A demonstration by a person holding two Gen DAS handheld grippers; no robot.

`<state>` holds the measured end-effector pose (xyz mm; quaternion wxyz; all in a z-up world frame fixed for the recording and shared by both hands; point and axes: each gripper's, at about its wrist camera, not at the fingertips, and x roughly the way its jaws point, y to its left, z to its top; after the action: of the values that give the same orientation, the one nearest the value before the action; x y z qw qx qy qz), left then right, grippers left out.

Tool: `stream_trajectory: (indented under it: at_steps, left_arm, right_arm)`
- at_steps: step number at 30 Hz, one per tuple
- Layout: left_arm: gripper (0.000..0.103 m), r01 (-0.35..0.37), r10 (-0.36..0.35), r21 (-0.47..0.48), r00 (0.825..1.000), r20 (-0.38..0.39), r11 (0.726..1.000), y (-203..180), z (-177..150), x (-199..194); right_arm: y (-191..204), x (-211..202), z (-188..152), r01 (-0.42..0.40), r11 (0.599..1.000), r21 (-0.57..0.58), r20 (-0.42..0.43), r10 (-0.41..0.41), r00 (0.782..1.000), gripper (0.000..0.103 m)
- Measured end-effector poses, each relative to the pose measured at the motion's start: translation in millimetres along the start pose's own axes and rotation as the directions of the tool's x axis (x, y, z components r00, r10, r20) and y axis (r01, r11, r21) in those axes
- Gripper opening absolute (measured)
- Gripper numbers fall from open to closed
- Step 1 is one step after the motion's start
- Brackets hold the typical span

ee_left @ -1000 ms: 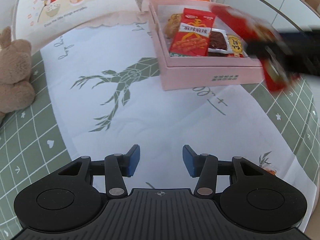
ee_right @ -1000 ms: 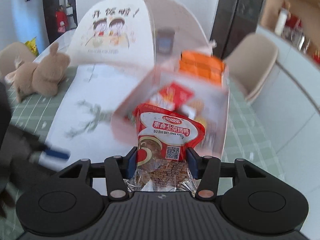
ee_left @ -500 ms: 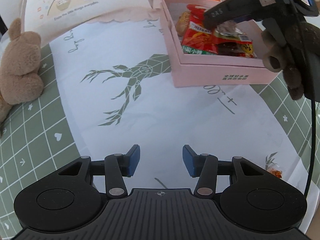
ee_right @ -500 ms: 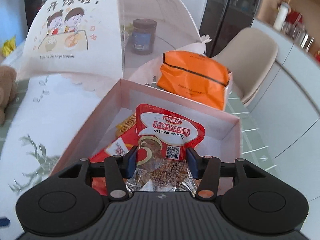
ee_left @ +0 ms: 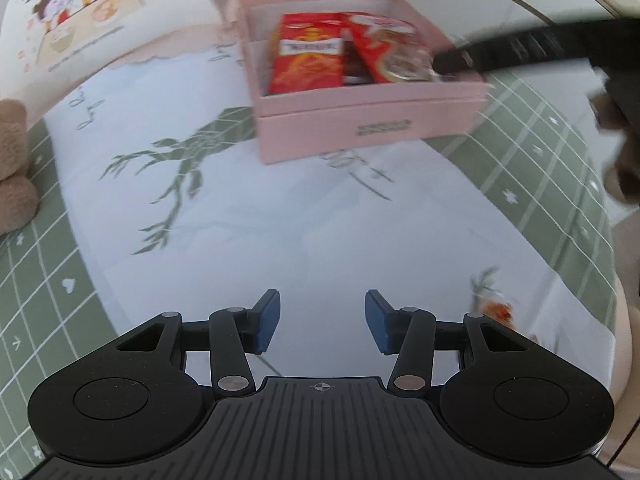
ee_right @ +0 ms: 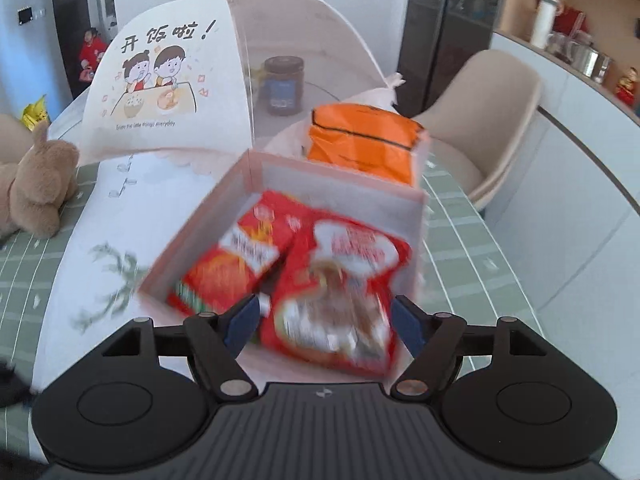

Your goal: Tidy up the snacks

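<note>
Red snack pack (ee_right: 340,296) seemingly loose in pink box (ee_left: 372,128); both tongs (ee_right: 324,316) (ee_left: 322,322) agape, empty.

Two red snack packets (ee_right: 336,300) (ee_right: 236,264), one pink box (ee_right: 192,240), one orange bag (ee_right: 364,144), one plush toy (ee_right: 36,188), one jar (ee_right: 283,85)

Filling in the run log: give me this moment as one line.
right gripper: open, over pink box | red snack pack: released in box | left gripper: open, empty | small snack: on table
</note>
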<state>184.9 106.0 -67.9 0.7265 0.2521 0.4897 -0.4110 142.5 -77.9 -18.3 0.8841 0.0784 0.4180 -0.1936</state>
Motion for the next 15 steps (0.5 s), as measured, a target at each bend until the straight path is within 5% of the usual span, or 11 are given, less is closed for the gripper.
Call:
stream_trajectory:
  at_steps: [7,15]
  left_arm:
    - [0.052,0.053,-0.051,0.100,0.998,-0.026,0.994,-22.5,-16.7,-7.4]
    - [0.047,0.101,-0.094,0.144,0.994,-0.060,0.984,-30.5,-42.5,-7.9]
  right_arm:
    - [-1.1,-30.9,-81.1,-0.040,0.997,0.064,-0.142,0.049,0.989,0.075]
    - [18.9,-55.4,-153.2,-0.120,0.982,0.145,-0.267,0.156,0.951,0.075]
